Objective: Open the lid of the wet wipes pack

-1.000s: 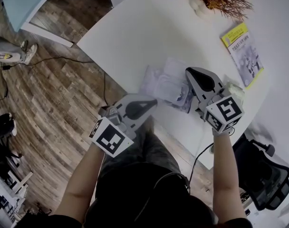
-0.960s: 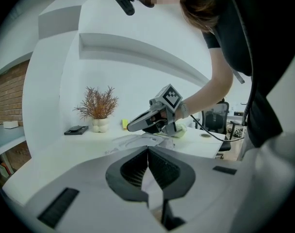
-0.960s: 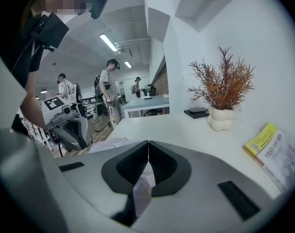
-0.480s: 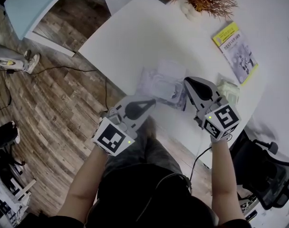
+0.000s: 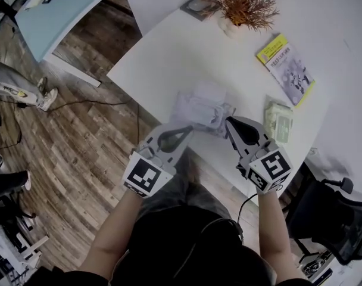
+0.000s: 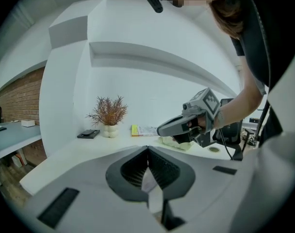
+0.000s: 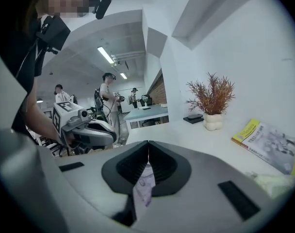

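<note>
Compared with a second ago, both grippers are sitting closer together at the near edge of the table (image 5: pixel 163 46). The left gripper (image 5: pixel 189 128), which was hanging off the edge over the person's lap, is now reaching the near left corner of the wet wipes pack (image 5: pixel 199 105). The right gripper (image 5: pixel 228 121) is no longer lying across the pack's right side but meeting its near right corner. That is uncovering a green packet (image 5: pixel 280 123), which was hidden behind the marker cube.

Each gripper's own view is showing its jaws clenched, with a thin strip of the pack's white, purple-printed film pinched between them. So both are grasping the pack, one at each near corner. The pack itself is spreading away from the tips over the table's near edge; whether it is resting on the surface or lifted off it cannot be told.

The green packet is lying just beside the right gripper. Farther back, a yellow-edged booklet (image 5: pixel 286 67) is lying flat. At the far end a dried reddish plant (image 5: pixel 245 3) is standing in a small white pot.
</note>
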